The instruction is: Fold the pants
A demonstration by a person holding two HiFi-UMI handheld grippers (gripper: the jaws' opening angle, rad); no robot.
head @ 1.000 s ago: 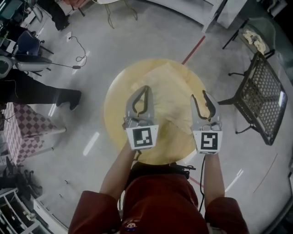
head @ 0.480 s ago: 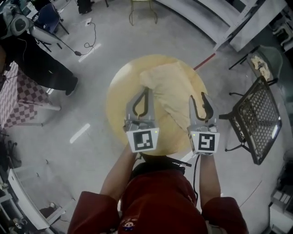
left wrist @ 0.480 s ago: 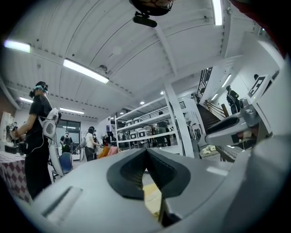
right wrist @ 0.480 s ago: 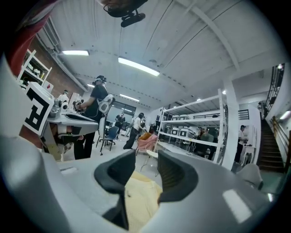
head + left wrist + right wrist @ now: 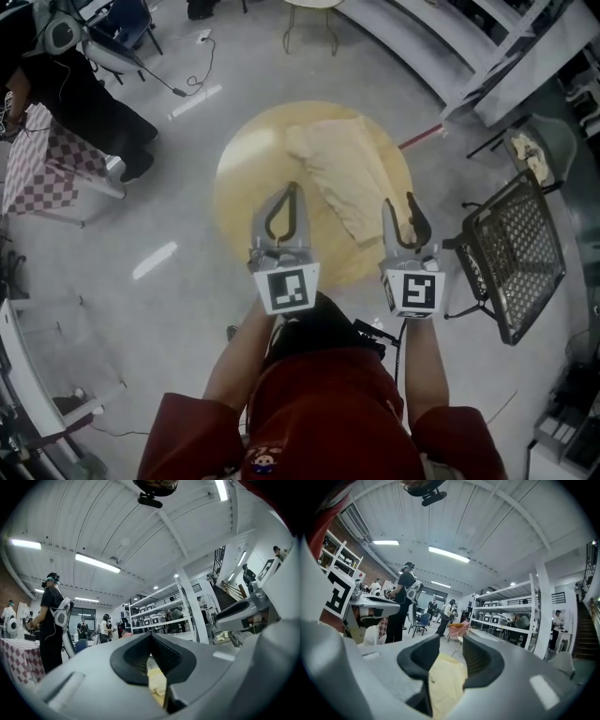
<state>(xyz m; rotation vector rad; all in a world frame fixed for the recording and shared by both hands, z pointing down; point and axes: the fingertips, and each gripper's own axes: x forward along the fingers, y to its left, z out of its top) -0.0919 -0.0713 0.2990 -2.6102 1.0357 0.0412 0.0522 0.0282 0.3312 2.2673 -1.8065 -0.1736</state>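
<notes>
Here, one pair of pale yellow pants lies as a folded bundle on the right half of a single round wooden table, and neither gripper holds it. Waistband and legs cannot be told apart. The table's near rim is hidden behind the two marker cubes.

In the head view the left gripper shows over the table, just beside the pants. Its jaws are clenched tip to tip with nothing between them, and its own view gives only a sliver of the pants below the joined tips. The right gripper is near the bundle's near end. Its jaws are released, apart and empty, and the pants show beyond the gap.

The floor is glossy grey concrete. One black mesh chair stands to the right. One checked tablecloth is cut off at the left edge. White shelving and several standing people fill the room behind, too small to describe.
</notes>
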